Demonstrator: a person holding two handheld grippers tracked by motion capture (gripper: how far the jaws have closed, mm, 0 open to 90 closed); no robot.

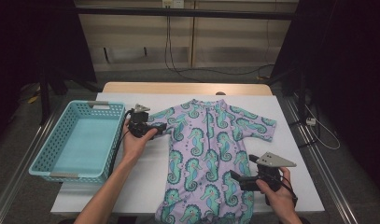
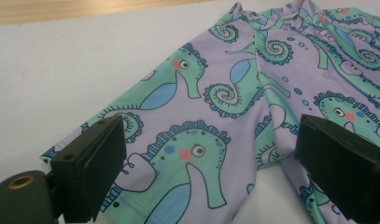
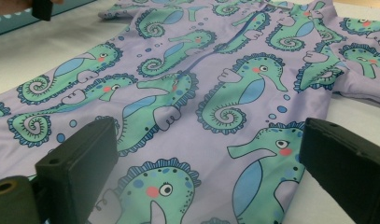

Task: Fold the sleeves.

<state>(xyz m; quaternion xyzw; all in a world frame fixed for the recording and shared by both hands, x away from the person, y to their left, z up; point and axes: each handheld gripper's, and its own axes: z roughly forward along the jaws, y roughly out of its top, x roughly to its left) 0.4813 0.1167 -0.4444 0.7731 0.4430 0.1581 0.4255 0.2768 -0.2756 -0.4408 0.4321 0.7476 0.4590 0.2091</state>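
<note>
Between spread jaws of both grippers: seahorse suit (image 1: 208, 154) flat.

A white-covered, wood-edged tabletop (image 1: 131, 182) carries two things.
A lilac seahorse-print swimsuit (image 1: 211, 154) lies flat mid-table; a turquoise perforated plastic basket (image 1: 52, 158) sits at its left edge.

Left of garment: bare white table (image 1: 145, 168) between swimsuit (image 1: 208, 154) and basket (image 1: 80, 140), open for passage.
Far left: basket walls upright, blocking low sweeps.
Right of garment: narrow bare strip to table edge.
Far side: clear band beyond collar.
</note>
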